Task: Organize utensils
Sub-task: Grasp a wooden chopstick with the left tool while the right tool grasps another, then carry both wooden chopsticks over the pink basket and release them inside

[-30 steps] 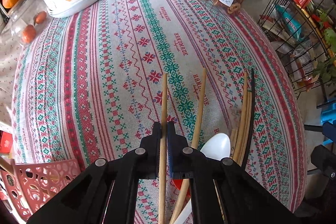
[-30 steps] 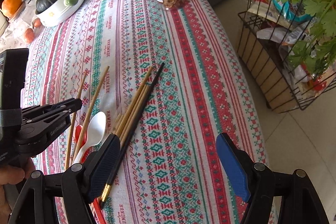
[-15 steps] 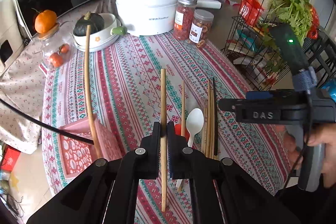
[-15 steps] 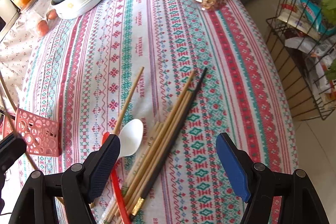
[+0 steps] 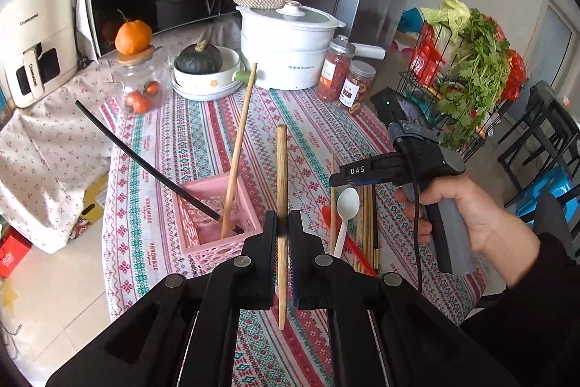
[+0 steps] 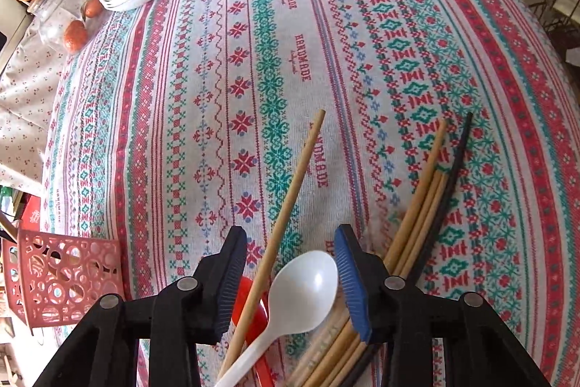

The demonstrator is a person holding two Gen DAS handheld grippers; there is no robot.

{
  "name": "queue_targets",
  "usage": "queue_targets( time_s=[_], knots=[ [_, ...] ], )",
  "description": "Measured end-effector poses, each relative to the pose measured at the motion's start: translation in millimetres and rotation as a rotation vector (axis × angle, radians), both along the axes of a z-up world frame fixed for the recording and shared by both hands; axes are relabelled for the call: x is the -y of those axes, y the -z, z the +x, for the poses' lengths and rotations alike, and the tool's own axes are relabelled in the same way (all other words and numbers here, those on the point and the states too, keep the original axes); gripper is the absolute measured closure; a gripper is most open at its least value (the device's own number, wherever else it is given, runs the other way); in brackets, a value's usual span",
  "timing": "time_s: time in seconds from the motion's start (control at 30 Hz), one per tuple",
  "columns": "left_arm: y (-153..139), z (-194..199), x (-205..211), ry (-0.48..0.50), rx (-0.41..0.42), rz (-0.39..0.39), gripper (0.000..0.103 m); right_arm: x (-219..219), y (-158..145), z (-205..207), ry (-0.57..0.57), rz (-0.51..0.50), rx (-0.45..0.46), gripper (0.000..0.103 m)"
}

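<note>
My left gripper (image 5: 284, 223) is shut on a wooden chopstick (image 5: 281, 176), held upright above the table just right of the pink basket (image 5: 232, 243). The basket holds a wooden chopstick (image 5: 237, 151) and a black chopstick (image 5: 145, 169). My right gripper (image 6: 290, 263) is open, low over the utensil pile, its jaws either side of a white spoon (image 6: 301, 292) and a lone wooden chopstick (image 6: 290, 202). A red spoon (image 6: 246, 307) lies under them. A bundle of wooden chopsticks (image 6: 417, 209) and a black chopstick (image 6: 449, 180) lie to the right.
A white bowl with a green squash (image 5: 203, 71), a white cooker (image 5: 290, 49), two snack jars (image 5: 348, 78) and a glass jar with an orange (image 5: 137, 75) stand at the table's far side. A wire rack with greens (image 5: 467, 75) stands right of the table.
My left gripper has lifted and tilted up with its chopstick, nearer the basket. My right gripper has dropped low over the pile and narrowed its opening around the white spoon.
</note>
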State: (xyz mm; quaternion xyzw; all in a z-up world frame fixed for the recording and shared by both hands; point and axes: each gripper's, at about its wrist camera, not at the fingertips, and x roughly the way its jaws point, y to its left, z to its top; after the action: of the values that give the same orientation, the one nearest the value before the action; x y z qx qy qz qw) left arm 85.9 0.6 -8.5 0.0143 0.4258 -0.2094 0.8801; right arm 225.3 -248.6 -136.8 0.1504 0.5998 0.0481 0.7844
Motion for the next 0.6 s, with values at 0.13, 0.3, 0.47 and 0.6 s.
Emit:
queue_targets(
  time_s=[0.13,0.3,0.47,0.6],
  knots=[
    [0,0,-11,-0.015,-0.007,-0.013,0.098,-4,10,7,0.006,0.008,-0.009,0.070],
    [-1,0,-24,-0.040,-0.006,-0.026,0.098,-6,20,9,0.034,0.025,-0.025,0.091],
    [-7,-3,-35,-0.065,0.018,-0.039,0.098,-9,7,0,0.029,0.091,0.019,0.095],
    [-16,-7,-43,-0.090,0.043,-0.057,0.098,-6,-20,-20,0.025,0.131,0.087,0.096]
  ],
)
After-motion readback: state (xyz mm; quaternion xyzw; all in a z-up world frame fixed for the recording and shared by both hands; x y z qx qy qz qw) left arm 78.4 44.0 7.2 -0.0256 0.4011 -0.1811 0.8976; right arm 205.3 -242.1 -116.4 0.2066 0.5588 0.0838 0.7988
